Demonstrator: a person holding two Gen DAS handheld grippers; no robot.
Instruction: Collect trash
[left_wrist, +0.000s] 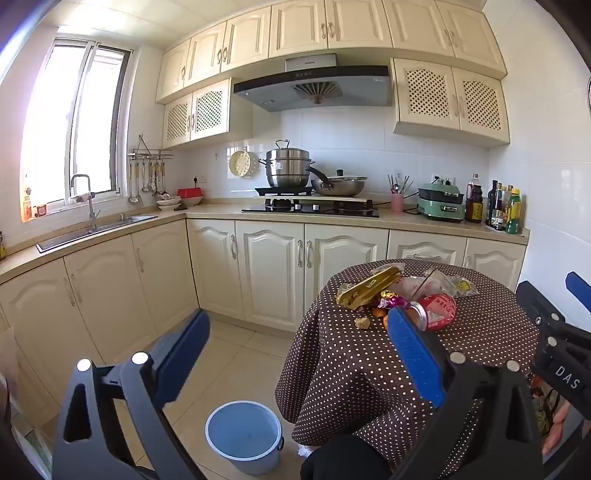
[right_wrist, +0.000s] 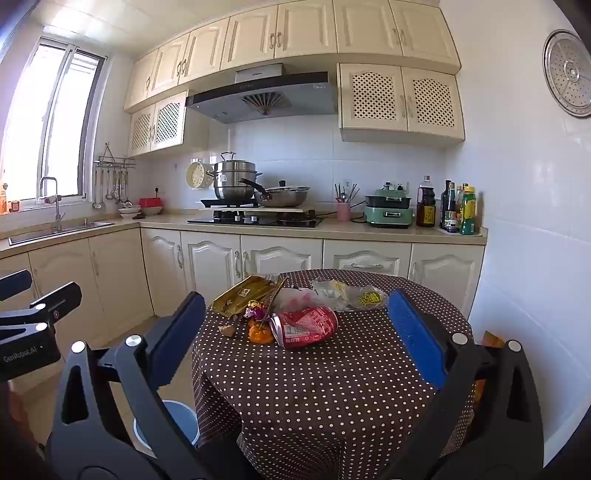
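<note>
A small round table with a brown polka-dot cloth (right_wrist: 332, 376) holds a heap of trash: a crushed red can (right_wrist: 304, 326), a gold wrapper (right_wrist: 245, 295), a purple candy wrapper (right_wrist: 256, 310), orange peel (right_wrist: 258, 334), a crumb (right_wrist: 227, 329) and clear plastic bags (right_wrist: 351, 295). The can (left_wrist: 437, 310) and gold wrapper (left_wrist: 369, 286) also show in the left wrist view. A blue bucket (left_wrist: 243, 435) stands on the floor left of the table. My left gripper (left_wrist: 299, 325) is open and empty, held over the table's left edge. My right gripper (right_wrist: 295, 306) is open and empty, short of the trash.
Cream kitchen cabinets and a counter run along the back, with a sink (left_wrist: 96, 230), a stove with pots (left_wrist: 310, 206), a green appliance (left_wrist: 441, 203) and bottles (left_wrist: 506, 210). Tiled floor lies left of the table. A white tiled wall (right_wrist: 535, 258) is close on the right.
</note>
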